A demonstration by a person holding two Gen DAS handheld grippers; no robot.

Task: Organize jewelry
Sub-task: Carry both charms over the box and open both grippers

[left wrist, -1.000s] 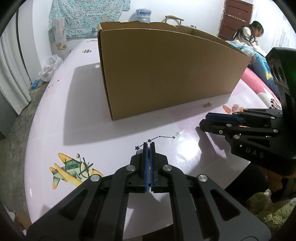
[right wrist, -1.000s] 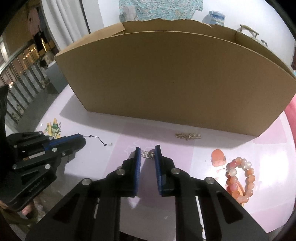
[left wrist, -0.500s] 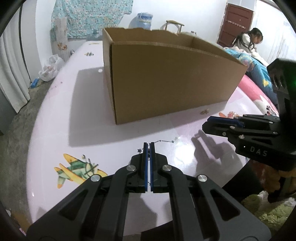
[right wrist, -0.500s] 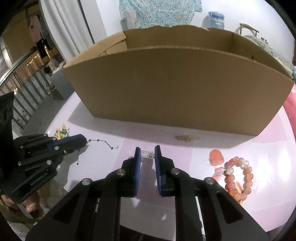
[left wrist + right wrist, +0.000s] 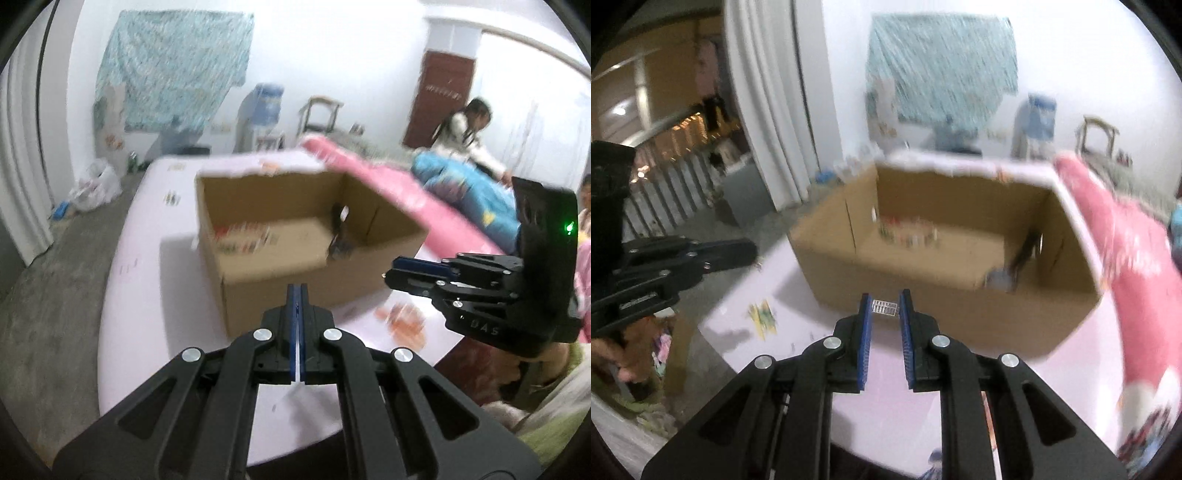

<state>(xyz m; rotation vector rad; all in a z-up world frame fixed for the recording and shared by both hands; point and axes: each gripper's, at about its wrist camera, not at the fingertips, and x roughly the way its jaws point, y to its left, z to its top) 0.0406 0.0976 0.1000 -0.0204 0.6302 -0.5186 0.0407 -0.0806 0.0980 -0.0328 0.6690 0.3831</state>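
An open cardboard box [image 5: 945,266] is seen at frame centre on a pale pink table [image 5: 812,291], its near rim just beyond both grippers and its top unobstructed. The right gripper [image 5: 885,308] is clamped on a small silver ladder-like jewelry piece [image 5: 885,307], held crosswise with its long axis left to right. The left gripper [image 5: 297,291] is fully closed; whether anything is pinched cannot be told

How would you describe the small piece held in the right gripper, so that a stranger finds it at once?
Find the open cardboard box on the pink table. In front of its near wall, the right gripper pinches a small silvery ladder-like jewelry piece between its blue pads. It alone hangs off the table.
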